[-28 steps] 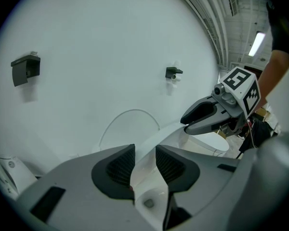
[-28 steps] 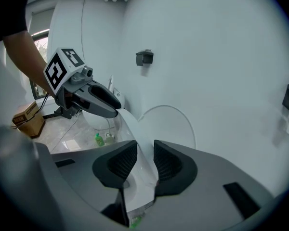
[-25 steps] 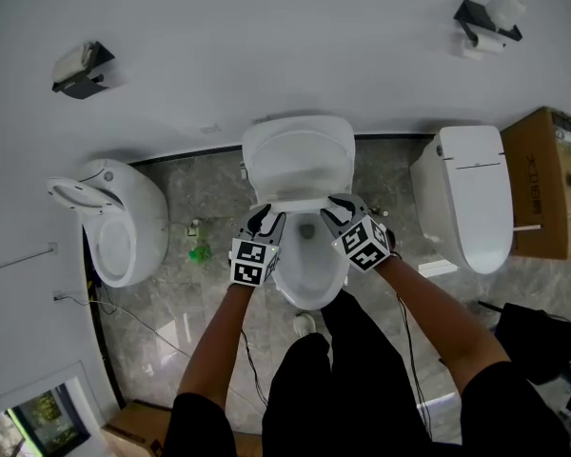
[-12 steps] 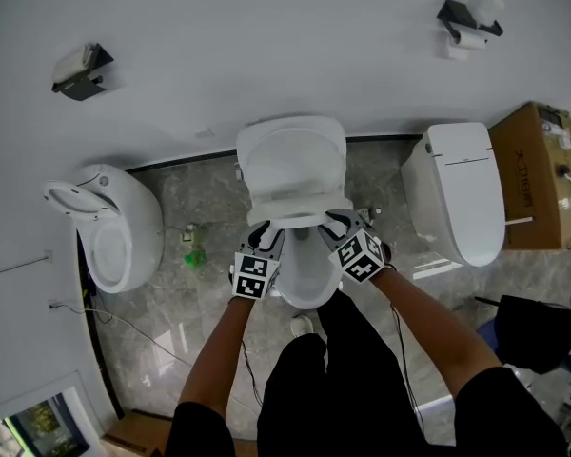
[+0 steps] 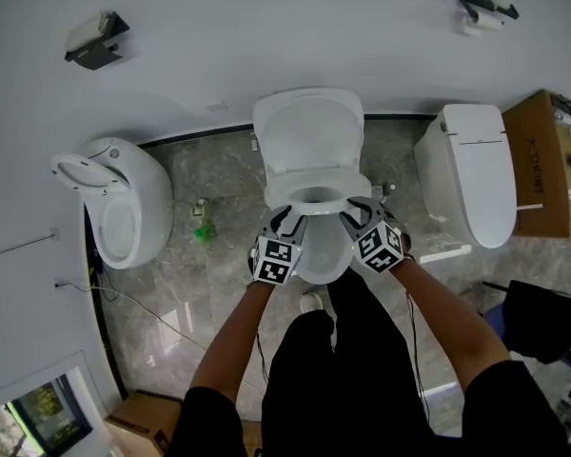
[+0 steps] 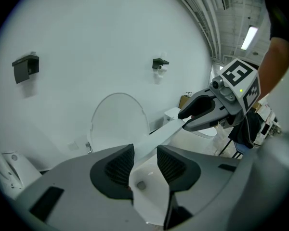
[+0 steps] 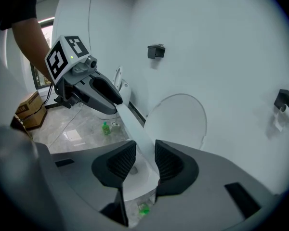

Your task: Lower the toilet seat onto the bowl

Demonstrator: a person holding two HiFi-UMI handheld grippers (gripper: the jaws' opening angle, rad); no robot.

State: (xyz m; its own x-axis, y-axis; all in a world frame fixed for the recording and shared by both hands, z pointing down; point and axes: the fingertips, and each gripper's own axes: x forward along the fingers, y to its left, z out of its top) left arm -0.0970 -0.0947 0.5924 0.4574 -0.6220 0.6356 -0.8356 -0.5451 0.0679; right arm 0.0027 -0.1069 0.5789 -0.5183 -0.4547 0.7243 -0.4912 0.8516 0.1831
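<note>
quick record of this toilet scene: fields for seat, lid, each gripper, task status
seat: partly lowered, front edge held above the bowl
lid: raised, behind the seat
left gripper: pads on the seat's front edge; jaws have just been opening
right gripper: pads on the same edge, further along; jaws have just been opening
status: seat not yet on the bowl

White toilet seat point(image 5: 352, 187), grey marbled floor point(image 5: 219, 284), brown cardboard box point(image 5: 552, 169), green bottle point(image 5: 205, 233), black-and-white marker cubes point(image 5: 276, 260)
</note>
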